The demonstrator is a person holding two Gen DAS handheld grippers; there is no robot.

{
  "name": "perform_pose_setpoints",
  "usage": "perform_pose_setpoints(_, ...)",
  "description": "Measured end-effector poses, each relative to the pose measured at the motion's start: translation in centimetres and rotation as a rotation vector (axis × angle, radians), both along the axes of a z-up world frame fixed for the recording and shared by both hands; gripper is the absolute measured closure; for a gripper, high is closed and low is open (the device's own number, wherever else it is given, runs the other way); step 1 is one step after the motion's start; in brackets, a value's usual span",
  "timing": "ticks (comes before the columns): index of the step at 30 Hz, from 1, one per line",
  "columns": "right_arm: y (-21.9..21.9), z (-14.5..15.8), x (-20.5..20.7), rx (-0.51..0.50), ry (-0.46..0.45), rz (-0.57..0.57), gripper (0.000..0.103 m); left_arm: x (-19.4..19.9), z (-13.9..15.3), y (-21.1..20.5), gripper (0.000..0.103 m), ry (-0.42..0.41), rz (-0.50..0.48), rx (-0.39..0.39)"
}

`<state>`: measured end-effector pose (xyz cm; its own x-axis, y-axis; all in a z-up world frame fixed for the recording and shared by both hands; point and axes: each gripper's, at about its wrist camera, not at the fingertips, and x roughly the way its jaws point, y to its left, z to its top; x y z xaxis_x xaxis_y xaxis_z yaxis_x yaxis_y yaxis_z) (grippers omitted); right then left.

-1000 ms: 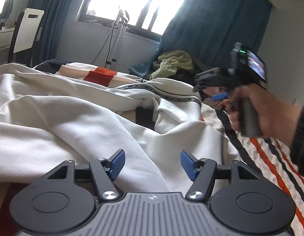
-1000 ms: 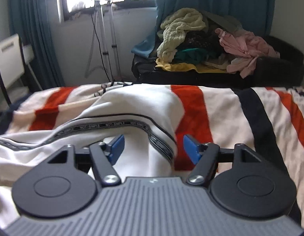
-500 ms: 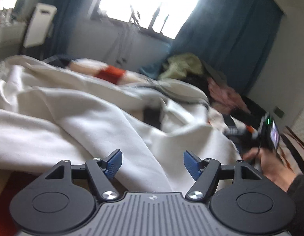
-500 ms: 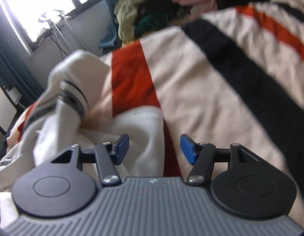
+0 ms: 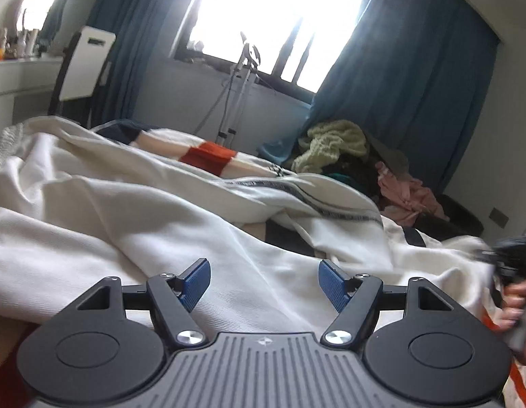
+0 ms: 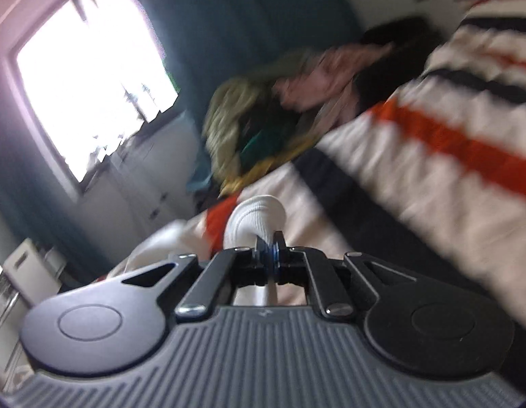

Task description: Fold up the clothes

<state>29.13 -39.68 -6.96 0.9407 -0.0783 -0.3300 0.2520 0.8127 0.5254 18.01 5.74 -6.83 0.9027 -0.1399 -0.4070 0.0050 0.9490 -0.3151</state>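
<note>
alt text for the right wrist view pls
Right gripper is shut on a fold of white garment, above a striped bedspread. The frame is tilted and motion-blurred, with a clothes pile and a bright window behind.

The left gripper (image 5: 264,283) was held level with its blue pads (image 5: 194,283) spread wide apart, gripping nothing. The right gripper (image 6: 270,250) was rolled sideways, its jaws pinched tight on a fold of white ribbed garment (image 6: 254,219). The right hand (image 5: 516,306) gripped its handle.
</note>
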Motion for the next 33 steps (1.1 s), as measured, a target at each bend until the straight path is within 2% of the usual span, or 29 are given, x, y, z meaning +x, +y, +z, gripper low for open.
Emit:
perform_pose_setpoints(5,-5.5,3.1,-8.8,0.006,-0.036,-0.194,0.097,-2.3,1.5,-0.9,0.03,-0.048,-0.024,0.071)
perform_pose_setpoints(8,-8.3,2.1,-12.8,0.06,0.051,-0.266,0.095,-3.2,1.9,-1.3,0.03,-0.024,-0.076,0.064)
perform_pose_setpoints(9,-9.0,1.3,-13.9,0.081,0.105,-0.275,0.094,-3.2,1.6,-1.1,0.03,0.005,-0.092,0.035)
perform_pose_setpoints(11,-9.8,-1.5,-15.5,0.167,0.194,-0.267,0.093,-3.0,1.2,-0.6,0.03,0.063,-0.123,-0.025)
perform_pose_setpoints(13,-10.5,-4.5,-17.2,0.291,0.251,-0.26,0.093,-2.5,0.6,0.1,0.03,0.138,-0.097,-0.056)
perform_pose_setpoints(16,-10.4,-5.6,-18.8,0.371,0.261,-0.224,0.091,-2.3,0.3,1.4,0.03,0.187,-0.054,-0.084)
perform_pose_setpoints(17,-10.3,-5.7,-19.2,0.392,0.26,-0.211,0.083,-2.4,0.3,1.8,0.03,0.199,-0.043,-0.096)
perform_pose_setpoints(18,-10.1,-5.9,-19.7,0.413,0.26,-0.198,0.067,-2.5,0.3,2.2,0.03,0.215,-0.036,-0.114)
perform_pose_setpoints(20,-9.9,-6.3,-20.7,0.456,0.258,-0.171,0.046,-3.0,0.4,3.3,0.03,0.25,-0.024,-0.159)
perform_pose_setpoints(21,-9.8,-6.4,-21.2,0.477,0.258,-0.158,0.043,-3.3,0.4,3.9,0.029,0.269,-0.018,-0.186)
perform_pose_setpoints(26,-9.3,-7.2,-23.4,0.579,0.25,-0.099,0.043,-4.5,1.1,7.3,0.026,0.34,0.034,-0.264)
perform_pose_setpoints(33,-9.2,-7.6,-23.8,0.673,0.203,-0.106,0.043,-3.9,0.4,13.1,0.022,0.46,0.116,-0.362)
